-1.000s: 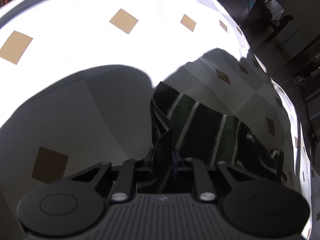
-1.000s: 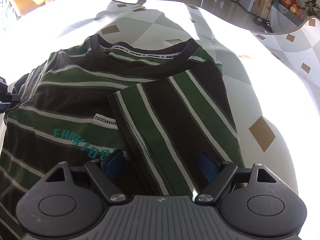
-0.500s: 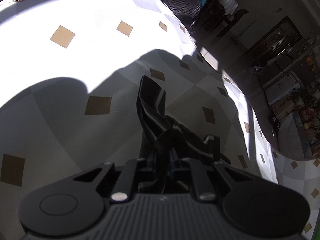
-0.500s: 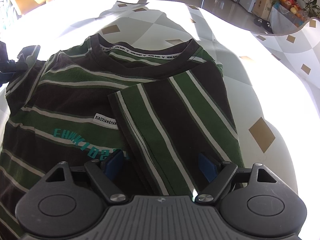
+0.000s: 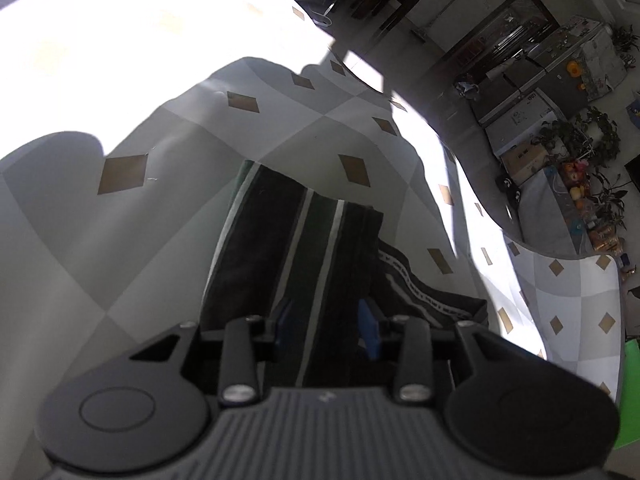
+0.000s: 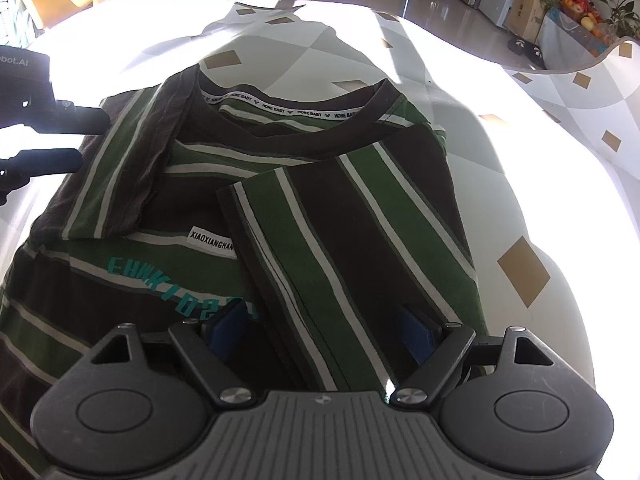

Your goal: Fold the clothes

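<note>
1. A striped T-shirt (image 6: 304, 208), dark brown and green with thin white lines, lay flat on a table (image 6: 532, 168) covered in a grey-and-white cloth with tan diamonds.
2. The shirt's collar (image 6: 288, 110) faced away from the right wrist camera, with printed white tape along its inside edge.
3. One sleeve (image 6: 360, 248) was folded in over the body of the shirt on the right side of that view, its stripes running on a slant.
4. The other sleeve (image 6: 120, 168) was folded in over the chest on the left side of that view, partly covering the collar's end.
5. A white label (image 6: 212, 242) and teal lettering (image 6: 176, 288) showed on the shirt front between the two folded sleeves.
6. The right gripper (image 6: 322, 338) hovered low over the near part of the shirt with its jaws spread wide; the cloth lay beneath them and the blue pads (image 6: 416, 338) pressed on nothing.
7. The left gripper (image 5: 326, 322) sat over the second sleeve (image 5: 280, 248), its jaws opening; striped cloth lay between the blue pads (image 5: 368, 330), which stood apart and did not seem to pinch it.
8. Seen from the right wrist camera, the left gripper's black fingers (image 6: 60, 120) reached in from the left edge, ending beside that sleeve.
9. Strong sunlight washed out the far part of the table, while shadow covered the area around the shirt.
</note>
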